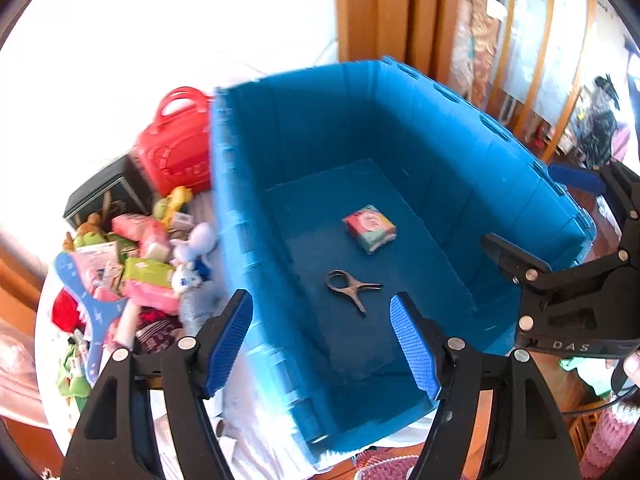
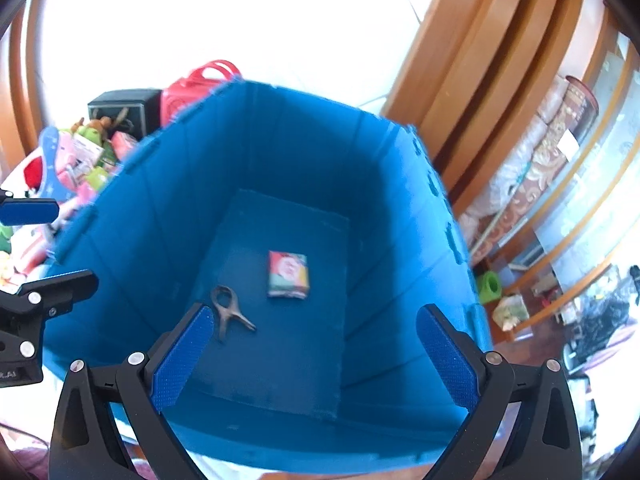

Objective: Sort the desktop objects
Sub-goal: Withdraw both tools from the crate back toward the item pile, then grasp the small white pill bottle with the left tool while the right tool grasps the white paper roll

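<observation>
Blue crate [image 1: 420,132]: holding a metal clip [image 1: 350,286] and a small printed packet [image 1: 370,229] lying at the clip's one o'clock, apart. Left gripper [image 1: 322,344] and right gripper [image 2: 316,360]: both hanging above the crate, fingers standing apart, nothing between. Left view alone showing the whole toy pile [image 1: 132,264] and red case [image 1: 176,148] at nine o'clock; right view alone showing a green roll [image 2: 490,287] at three o'clock.

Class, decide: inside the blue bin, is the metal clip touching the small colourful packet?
Apart. The left wrist view shows bare blue floor between the metal clip and the packet.
</observation>
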A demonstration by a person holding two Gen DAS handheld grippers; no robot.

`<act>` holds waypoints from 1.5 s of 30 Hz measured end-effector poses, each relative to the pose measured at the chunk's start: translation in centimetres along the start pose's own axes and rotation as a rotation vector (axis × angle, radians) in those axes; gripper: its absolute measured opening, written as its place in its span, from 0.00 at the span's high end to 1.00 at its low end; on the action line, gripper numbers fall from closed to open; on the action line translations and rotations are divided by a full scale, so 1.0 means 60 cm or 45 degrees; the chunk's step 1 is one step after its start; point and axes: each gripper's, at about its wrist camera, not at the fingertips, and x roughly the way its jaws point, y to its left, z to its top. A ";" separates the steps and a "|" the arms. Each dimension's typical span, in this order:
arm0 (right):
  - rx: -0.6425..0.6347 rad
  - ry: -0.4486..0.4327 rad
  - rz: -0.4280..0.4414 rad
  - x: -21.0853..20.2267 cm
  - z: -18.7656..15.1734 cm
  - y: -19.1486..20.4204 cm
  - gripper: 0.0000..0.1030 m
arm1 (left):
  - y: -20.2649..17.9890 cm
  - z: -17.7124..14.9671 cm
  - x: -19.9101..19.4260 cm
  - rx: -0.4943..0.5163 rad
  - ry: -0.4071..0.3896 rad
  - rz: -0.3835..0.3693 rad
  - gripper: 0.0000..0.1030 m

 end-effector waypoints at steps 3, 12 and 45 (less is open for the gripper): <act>-0.035 -0.047 0.031 -0.021 0.013 0.045 0.00 | 0.047 -0.026 -0.026 -0.057 -0.055 0.047 0.31; -0.063 -0.231 0.274 -0.073 0.044 0.221 0.00 | 0.244 -0.151 -0.099 -0.357 -0.255 0.256 0.31; -0.125 0.392 0.408 0.199 -0.195 0.593 0.04 | 0.364 -0.533 0.279 -0.573 0.387 0.078 0.52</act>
